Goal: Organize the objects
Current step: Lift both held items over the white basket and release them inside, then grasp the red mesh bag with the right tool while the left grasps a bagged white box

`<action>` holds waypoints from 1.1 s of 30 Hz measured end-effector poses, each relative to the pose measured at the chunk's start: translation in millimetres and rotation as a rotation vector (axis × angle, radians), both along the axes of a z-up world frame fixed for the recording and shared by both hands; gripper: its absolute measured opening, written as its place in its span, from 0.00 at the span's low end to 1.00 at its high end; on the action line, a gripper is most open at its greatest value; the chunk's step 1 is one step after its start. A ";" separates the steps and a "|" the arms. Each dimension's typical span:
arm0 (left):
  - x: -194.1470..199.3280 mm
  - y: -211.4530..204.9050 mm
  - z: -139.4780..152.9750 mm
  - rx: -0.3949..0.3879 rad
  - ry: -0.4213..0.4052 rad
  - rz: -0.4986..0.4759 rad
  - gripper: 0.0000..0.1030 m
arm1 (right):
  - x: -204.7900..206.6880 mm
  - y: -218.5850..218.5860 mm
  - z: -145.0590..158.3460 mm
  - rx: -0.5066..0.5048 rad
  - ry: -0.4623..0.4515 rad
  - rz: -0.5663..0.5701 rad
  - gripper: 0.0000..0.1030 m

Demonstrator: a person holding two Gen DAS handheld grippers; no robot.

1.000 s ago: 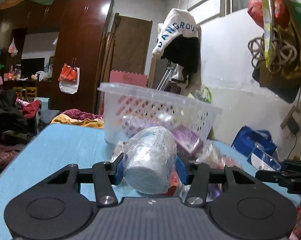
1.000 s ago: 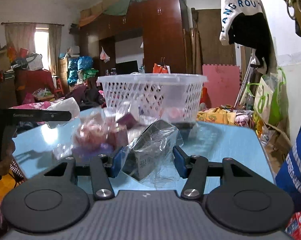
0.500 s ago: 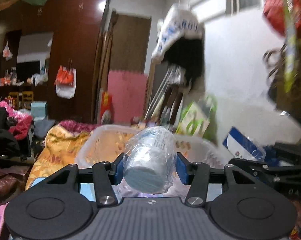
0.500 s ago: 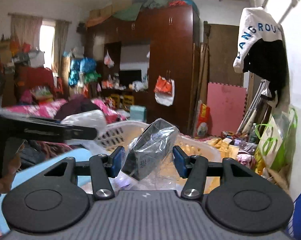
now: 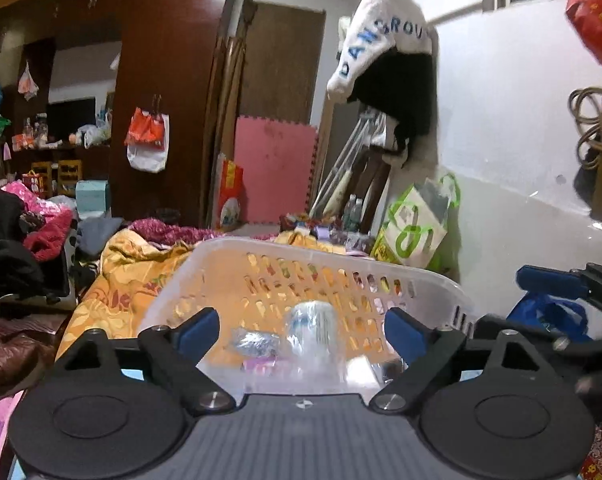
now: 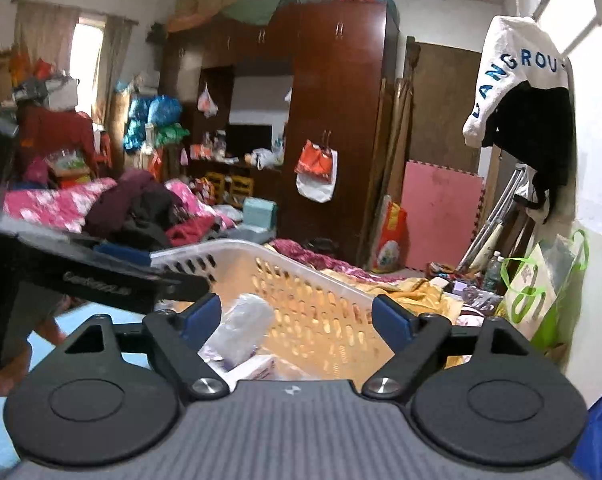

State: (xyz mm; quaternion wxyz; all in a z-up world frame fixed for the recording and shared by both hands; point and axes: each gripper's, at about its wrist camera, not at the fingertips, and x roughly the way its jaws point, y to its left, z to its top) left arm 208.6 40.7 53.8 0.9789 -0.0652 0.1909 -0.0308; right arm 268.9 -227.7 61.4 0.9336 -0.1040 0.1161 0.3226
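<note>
A white perforated plastic basket [image 5: 325, 258] sits on the blue table, directly under both grippers. My left gripper [image 5: 301, 330] is open and empty above it. A plastic-wrapped white cup [image 5: 313, 334] lies inside the basket, blurred, beside a small wrapped bundle [image 5: 253, 342]. My right gripper [image 6: 297, 316] is open and empty above the same basket [image 6: 261, 250]. A clear-wrapped packet [image 6: 243, 324] and a pale box [image 6: 253, 368] lie inside. The left gripper's body [image 6: 93, 276] shows at the left of the right wrist view.
A yellow blanket [image 5: 129, 276] and piles of clothes [image 6: 141, 208] lie beyond the table. A dark wardrobe [image 6: 333, 120] and pink foam mat [image 5: 275, 168] stand at the back. A white wall with hanging bags [image 5: 417, 224] is on the right.
Both grippers rose over the basket and opened. The wrapped cup left the left gripper and the wrapped packet left the right; both now lie in the basket.
</note>
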 end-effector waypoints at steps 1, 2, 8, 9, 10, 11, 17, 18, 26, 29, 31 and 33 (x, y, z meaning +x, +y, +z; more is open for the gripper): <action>-13.7 -2.9 -3.1 0.033 -0.008 0.010 0.89 | -8.0 -6.7 -0.3 0.015 0.009 0.005 0.92; -31.0 -7.5 -8.3 0.082 -0.018 0.015 0.89 | -15.9 -14.6 -2.1 0.034 0.024 0.010 0.99; -141.3 -22.9 -56.1 0.045 -0.063 -0.159 0.89 | -75.2 -65.3 -51.8 0.167 0.122 0.089 1.00; -152.2 -25.6 -61.3 0.030 -0.071 -0.192 0.89 | -86.0 -70.9 -63.5 0.181 0.134 0.103 1.00; -159.3 -27.6 -65.0 0.024 -0.083 -0.204 0.89 | -95.0 -74.7 -72.8 0.197 0.148 0.121 1.00; -165.4 -29.5 -67.7 0.025 -0.102 -0.195 0.89 | -101.6 -77.8 -80.1 0.218 0.162 0.138 1.00; -178.8 -5.2 -68.4 -0.033 -0.137 -0.083 0.89 | -119.4 -39.8 -86.6 0.112 0.084 0.181 1.00; -177.6 -1.7 -71.2 -0.042 -0.118 -0.074 0.89 | -116.6 -30.4 -87.5 0.097 0.093 0.186 0.98; -196.7 -10.8 -102.1 0.007 -0.085 -0.157 0.89 | -119.4 -6.7 -107.6 0.036 0.128 0.174 0.55; -204.3 -19.6 -103.9 0.040 -0.138 -0.145 0.89 | -123.8 -19.7 -104.8 0.071 0.120 0.175 0.55; -201.2 -30.8 -107.1 0.086 -0.114 -0.163 0.89 | -125.8 -30.3 -105.6 0.085 0.102 0.149 0.55; -197.4 -40.5 -112.9 0.121 -0.089 -0.171 0.89 | -127.2 -41.9 -104.6 0.114 0.110 0.143 0.55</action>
